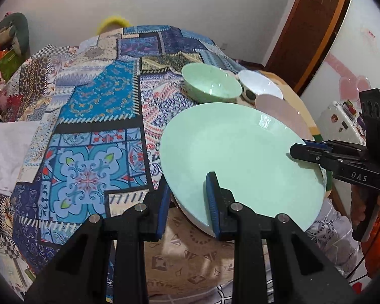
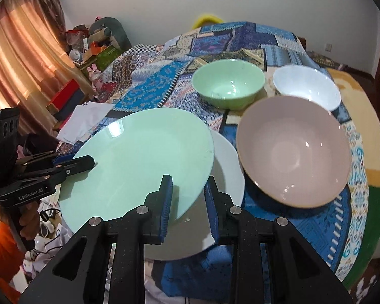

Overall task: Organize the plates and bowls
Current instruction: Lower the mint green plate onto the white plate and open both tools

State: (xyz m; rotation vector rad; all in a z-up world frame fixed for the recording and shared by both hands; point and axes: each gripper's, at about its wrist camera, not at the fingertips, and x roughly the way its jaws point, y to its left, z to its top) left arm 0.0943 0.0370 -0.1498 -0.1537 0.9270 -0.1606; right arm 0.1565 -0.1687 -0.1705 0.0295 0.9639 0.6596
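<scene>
A pale green plate (image 1: 240, 157) (image 2: 139, 162) is held tilted above the table by both grippers. My left gripper (image 1: 188, 202) is shut on its near rim; in the right wrist view it (image 2: 84, 160) grips the plate's left edge. My right gripper (image 2: 188, 202) is shut on the plate's right rim; in the left wrist view it (image 1: 295, 149) grips the right edge. A white plate (image 2: 228, 177) lies under the green plate. A pink bowl (image 2: 293, 152), a green bowl (image 2: 228, 86) and a white bowl (image 2: 306, 86) stand behind.
The round table (image 2: 372, 152) is covered with a patchwork cloth (image 1: 88, 126). White paper (image 1: 7, 152) lies at its left edge. A fridge (image 1: 354, 63) and door stand on the right; boxes and toys sit by the curtain (image 2: 17, 63).
</scene>
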